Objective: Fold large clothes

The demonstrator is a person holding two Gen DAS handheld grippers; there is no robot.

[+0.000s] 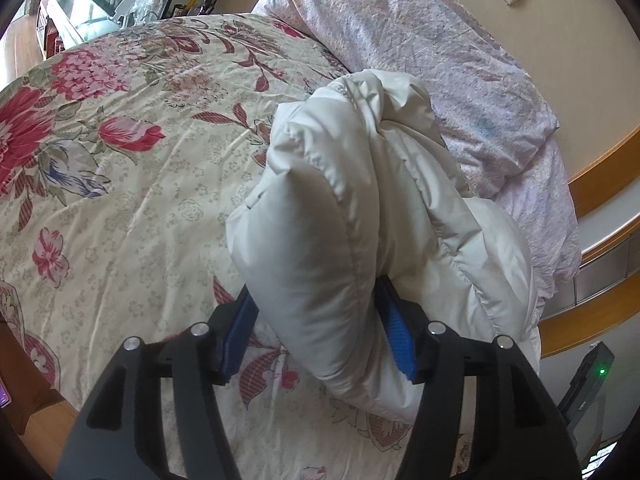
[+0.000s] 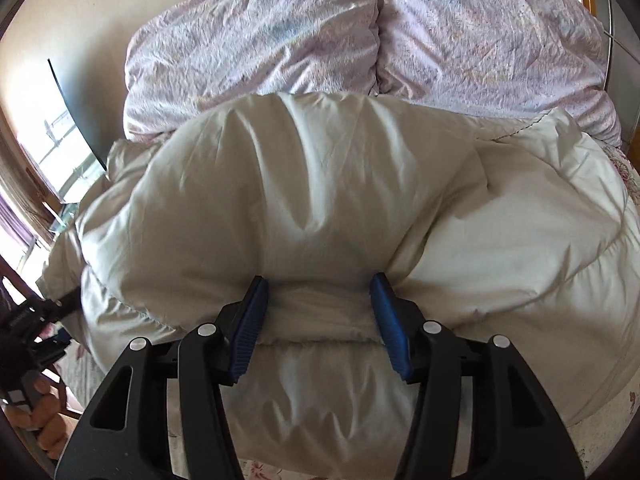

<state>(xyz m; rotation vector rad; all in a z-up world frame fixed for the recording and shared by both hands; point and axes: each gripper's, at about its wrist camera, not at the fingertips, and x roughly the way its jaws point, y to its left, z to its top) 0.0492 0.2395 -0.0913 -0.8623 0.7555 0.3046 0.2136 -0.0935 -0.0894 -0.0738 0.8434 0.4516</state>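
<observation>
Floral bedspread [image 1: 120,200]; white padded jacket [image 2: 320,200] hides jaw tips

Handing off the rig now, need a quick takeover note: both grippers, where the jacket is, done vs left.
Left hand-held gripper: closed on a puffy fold of the white down jacket, holding it bunched and raised over the floral bedspread.
Right hand-held gripper: blue pads pressed into the jacket's bulk on either side of a padded section; grip looks firm.
Jacket lies near the lilac duvet.
Done: both grasps made.
Left: still a lump, so lay it flat, fold and smooth.
</observation>
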